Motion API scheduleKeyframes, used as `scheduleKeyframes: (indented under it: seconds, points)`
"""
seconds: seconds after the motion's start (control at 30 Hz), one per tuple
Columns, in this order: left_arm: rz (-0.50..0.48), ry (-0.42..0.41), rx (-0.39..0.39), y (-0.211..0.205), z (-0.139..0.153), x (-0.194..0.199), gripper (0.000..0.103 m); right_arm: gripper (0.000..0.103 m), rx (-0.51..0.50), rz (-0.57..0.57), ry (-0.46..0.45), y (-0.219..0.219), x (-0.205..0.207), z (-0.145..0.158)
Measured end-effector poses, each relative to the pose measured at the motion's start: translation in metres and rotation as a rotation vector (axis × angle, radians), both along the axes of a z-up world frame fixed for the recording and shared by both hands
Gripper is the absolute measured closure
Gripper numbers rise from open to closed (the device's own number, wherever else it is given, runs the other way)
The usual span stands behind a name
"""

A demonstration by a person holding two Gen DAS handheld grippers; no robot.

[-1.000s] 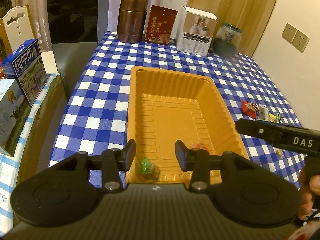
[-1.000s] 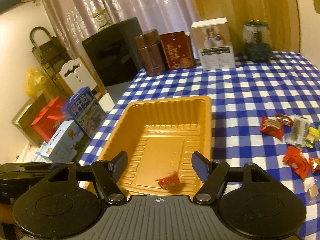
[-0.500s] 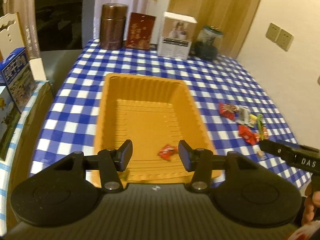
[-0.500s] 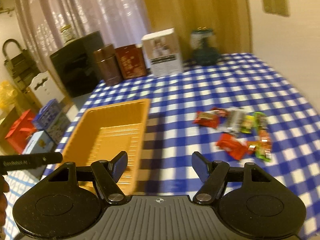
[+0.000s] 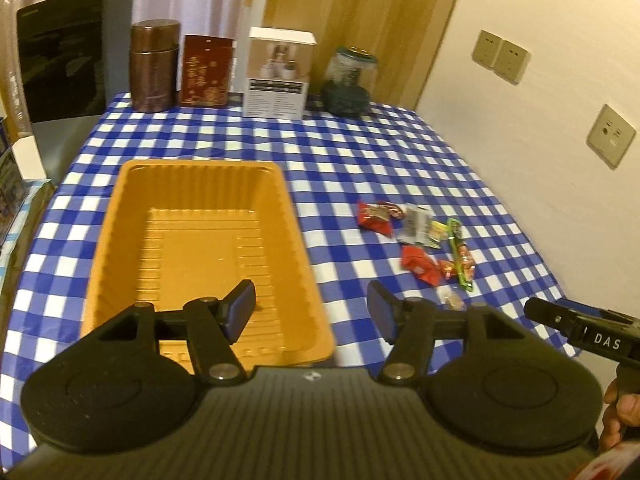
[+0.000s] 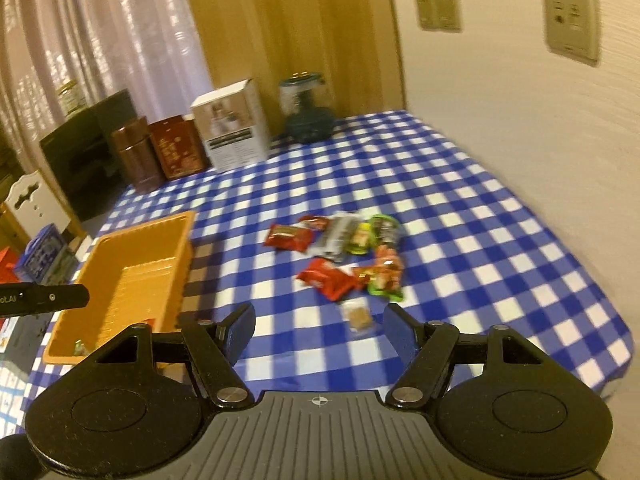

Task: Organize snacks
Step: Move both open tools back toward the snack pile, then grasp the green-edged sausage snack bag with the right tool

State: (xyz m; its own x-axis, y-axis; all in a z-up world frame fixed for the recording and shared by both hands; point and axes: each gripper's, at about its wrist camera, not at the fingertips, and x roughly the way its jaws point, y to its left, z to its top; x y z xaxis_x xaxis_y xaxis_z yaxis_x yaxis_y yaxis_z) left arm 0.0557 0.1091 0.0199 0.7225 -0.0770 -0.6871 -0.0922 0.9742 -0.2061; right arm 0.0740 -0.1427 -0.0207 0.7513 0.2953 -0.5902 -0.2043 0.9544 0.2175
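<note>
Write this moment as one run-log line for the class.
left gripper: open, jaws just opening, empty | right gripper: open, empty | tray: on table | snacks: loose right of tray

- Left gripper (image 5: 311, 311): matte black, two round discs, ribbed grey housing, silver pivot screws, blue-faced pads (image 5: 239, 312).
- Right gripper (image 6: 320, 327): same build; white "DAS" lettering on its side.
</note>
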Motion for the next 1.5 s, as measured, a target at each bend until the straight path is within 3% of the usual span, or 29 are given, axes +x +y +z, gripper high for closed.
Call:
scheduleKeyframes:
  seconds: [0.57, 0.93, 1.1, 1.5]
  points:
    - [-0.091, 0.007, 0.011, -0.057, -0.001, 0.016, 0.031, 0.032, 0.033, -0.075, 0.006, -0.039, 0.002, -0.002]
    - [-0.129, 0.027, 0.011, -0.079, -0.011, 0.033, 0.029, 0.032, 0.032, -0.090, 0.031, -0.051, 0.010, -0.013]
    - [-0.145, 0.036, 0.012, -0.087, -0.018, 0.047, 0.023, 0.032, 0.033, -0.094, 0.042, -0.055, 0.023, -0.020]
    - [-0.145, 0.071, 0.025, -0.097, -0.040, 0.093, 0.022, 0.033, 0.048, -0.047, 0.067, -0.053, 0.081, -0.032]
